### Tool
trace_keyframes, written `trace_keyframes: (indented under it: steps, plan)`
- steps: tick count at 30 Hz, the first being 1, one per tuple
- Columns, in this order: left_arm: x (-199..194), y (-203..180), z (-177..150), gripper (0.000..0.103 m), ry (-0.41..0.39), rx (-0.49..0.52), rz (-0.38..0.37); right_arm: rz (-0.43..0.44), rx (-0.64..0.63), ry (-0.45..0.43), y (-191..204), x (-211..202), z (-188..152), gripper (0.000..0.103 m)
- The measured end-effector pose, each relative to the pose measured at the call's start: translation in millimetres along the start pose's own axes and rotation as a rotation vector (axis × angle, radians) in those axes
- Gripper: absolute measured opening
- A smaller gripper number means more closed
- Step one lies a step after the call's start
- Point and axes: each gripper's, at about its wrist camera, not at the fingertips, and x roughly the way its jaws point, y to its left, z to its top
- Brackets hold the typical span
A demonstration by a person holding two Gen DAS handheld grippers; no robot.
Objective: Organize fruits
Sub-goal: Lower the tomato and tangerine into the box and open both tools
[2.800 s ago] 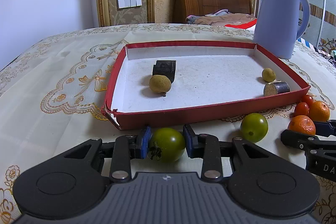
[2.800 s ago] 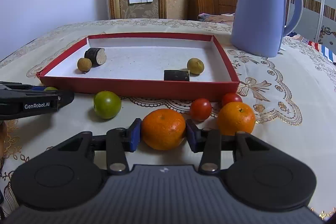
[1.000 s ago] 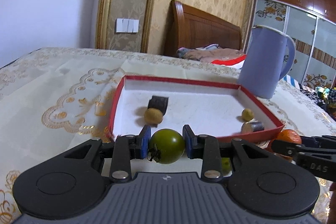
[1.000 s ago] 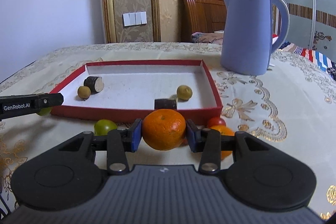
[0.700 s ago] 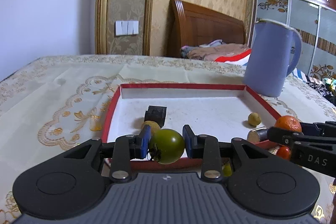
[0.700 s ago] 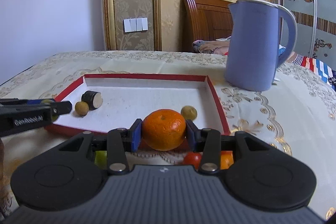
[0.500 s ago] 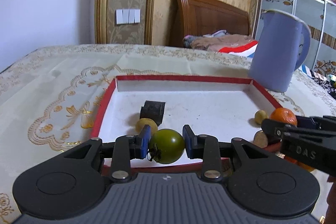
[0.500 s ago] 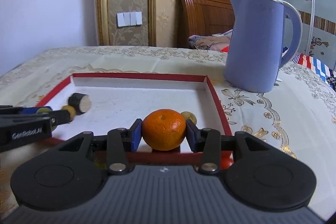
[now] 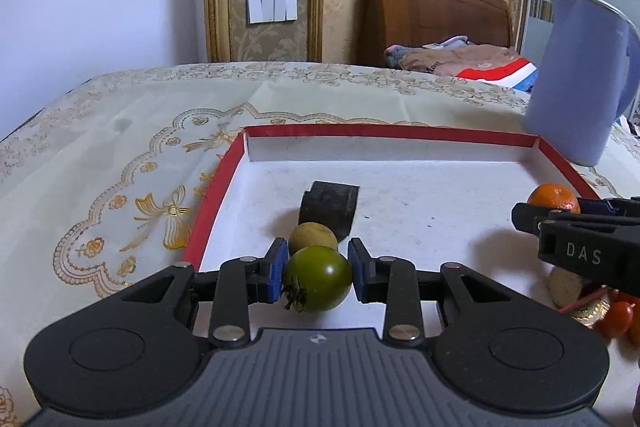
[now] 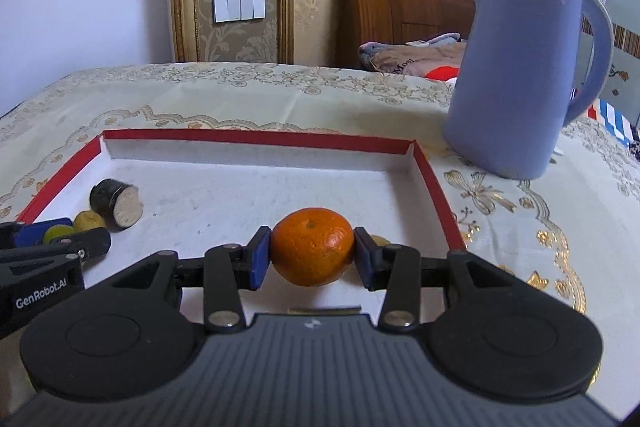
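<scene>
Left tool [image 9: 318, 277] is clamped on a green tomato [image 9: 318, 279], pads on its sides, stem calyx pointing toward the camera; right tool [image 10: 312, 261] is clamped on a mandarin [image 10: 312, 247] the same way, across its widest part. Both fruits hang over the near part of the red tray [image 9: 384, 131], not yet set down. Handling guess: tomato is smooth and firm, could slip if the grip loosens and bruise if squeezed harder; mandarin skin is soft and grippy, light, forgiving. Keep holds across the middle, lower gently, release low so nothing rolls. Under the left tool: a small yellow-brown fruit [image 9: 313, 235] just behind the tomato, touching or nearly touching a dark cut cylinder [image 9: 330, 205], so the drop spot is crowded and I'd shift toward the bare white floor. Under the right tool: another small yellowish fruit [image 10: 380, 239] peeks past the right pad, near the tray's right wall. Red cherry tomatoes [image 9: 614, 317] sit outside the tray on the bench [image 9: 120, 155], still to do. Blue kettle [image 10: 520, 75] stands beyond the tray's far right corner, well clear.
</scene>
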Motion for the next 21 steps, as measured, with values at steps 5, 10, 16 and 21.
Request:
trace_keyframes:
  steps: [5, 10, 16, 21]
  plan:
    - [6.3, -1.1, 2.0, 0.032, 0.002, 0.016, 0.027, 0.005, -0.011, -0.017, 4.5, 1.5, -0.2, 0.041]
    - [8.3, 0.2, 3.6, 0.032, 0.008, 0.01, 0.023, 0.011, -0.02, -0.016, 7.0, 2.5, 1.6, 0.041]
    - [11.3, 2.6, 4.9, 0.032, 0.013, -0.004, 0.021, 0.03, -0.072, -0.056, 16.7, -2.8, 1.5, 0.041]
    - [12.3, 5.2, 5.2, 0.032, 0.013, -0.019, 0.013, 0.019, -0.037, 0.023, 11.5, 13.7, -0.5, 0.041]
